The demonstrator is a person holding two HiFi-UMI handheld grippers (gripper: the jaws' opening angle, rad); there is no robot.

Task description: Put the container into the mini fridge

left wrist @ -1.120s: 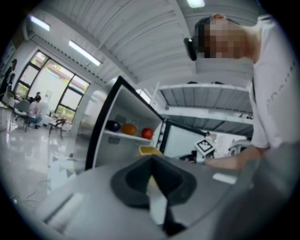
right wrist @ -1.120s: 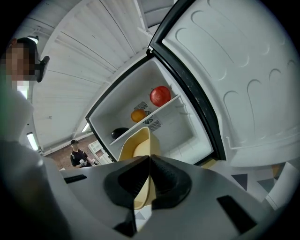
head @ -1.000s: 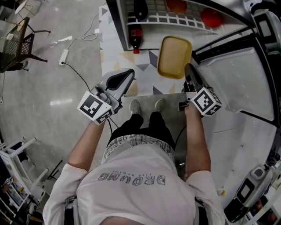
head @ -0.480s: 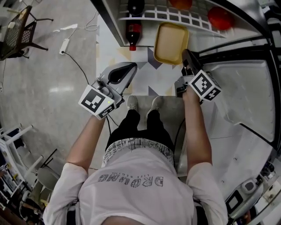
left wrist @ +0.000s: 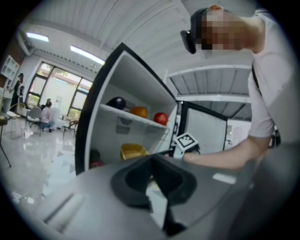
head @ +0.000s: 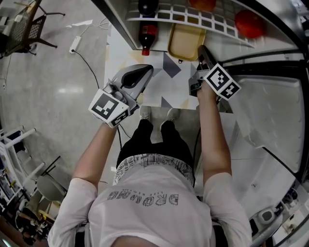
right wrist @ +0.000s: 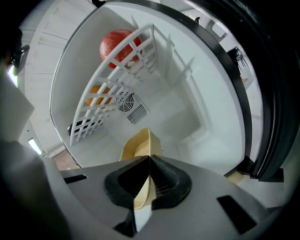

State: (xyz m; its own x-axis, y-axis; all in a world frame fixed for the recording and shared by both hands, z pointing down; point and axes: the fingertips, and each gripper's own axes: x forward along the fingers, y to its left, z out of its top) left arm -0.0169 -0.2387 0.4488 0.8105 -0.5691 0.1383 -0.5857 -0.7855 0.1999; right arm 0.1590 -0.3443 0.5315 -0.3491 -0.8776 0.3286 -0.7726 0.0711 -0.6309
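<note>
The yellow container (head: 186, 41) hangs at the mouth of the mini fridge (head: 120, 24), its far end under the white wire shelf (head: 193, 17). My right gripper (head: 201, 52) is shut on the container's near right rim. In the right gripper view the jaws pinch the container (right wrist: 140, 143) edge-on at the right gripper (right wrist: 149, 160), above the white fridge floor (right wrist: 187, 126). My left gripper (head: 144, 72) is shut with nothing in it and hovers left of the container, apart from it. From the left gripper (left wrist: 152, 160) I see the container (left wrist: 132, 151) in the lower compartment.
A cola bottle (head: 148, 34) stands at the fridge's lower left. A red fruit (head: 248, 23) and an orange one (head: 202, 4) lie on the shelf. The open fridge door (head: 263, 116) stands at the right. A cable (head: 89, 72) and chairs (head: 21, 26) are on the floor at the left.
My right gripper has carried the container forward, and its far end now lies under the wire shelf. The left gripper has moved forward alongside, still shut.
</note>
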